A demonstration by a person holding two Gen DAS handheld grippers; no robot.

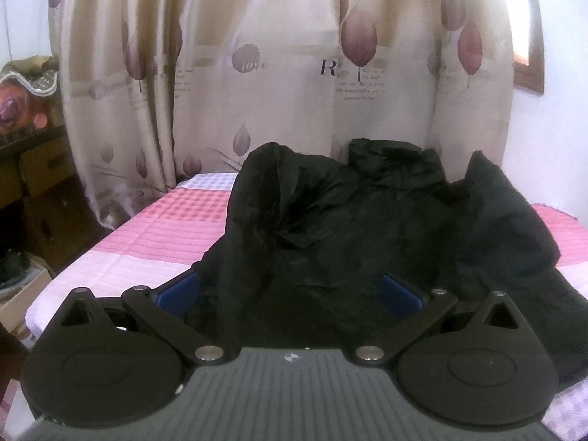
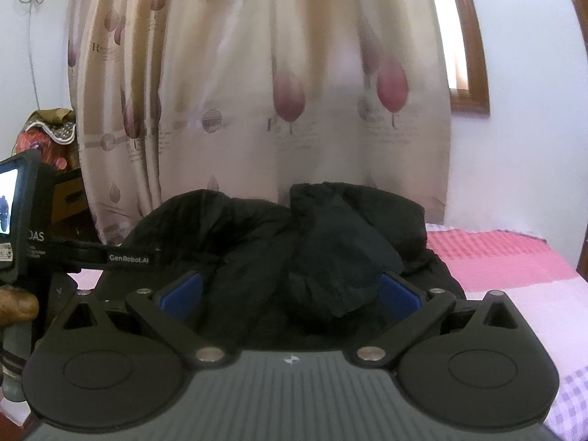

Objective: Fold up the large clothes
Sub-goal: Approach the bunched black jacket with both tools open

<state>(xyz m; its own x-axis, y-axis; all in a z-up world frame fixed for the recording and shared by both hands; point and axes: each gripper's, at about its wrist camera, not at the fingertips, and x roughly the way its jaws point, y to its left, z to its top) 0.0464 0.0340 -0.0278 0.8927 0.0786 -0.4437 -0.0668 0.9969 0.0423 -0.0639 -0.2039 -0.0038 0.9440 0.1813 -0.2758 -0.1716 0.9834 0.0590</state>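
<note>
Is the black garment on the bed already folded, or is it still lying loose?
Loose, not folded. The black garment lies crumpled on the pink checked bed, with bunched humps and irregular edges. Both tools, left tool and right tool, are open.

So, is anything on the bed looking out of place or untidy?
Only the black garment: it lies crumpled in a heap on the pink checked bedcover, not spread flat. Nothing looks spilled or damaged.

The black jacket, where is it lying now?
The black jacket lies crumpled on the pink checked bed, directly ahead of both open grippers, before the curtain.
</note>
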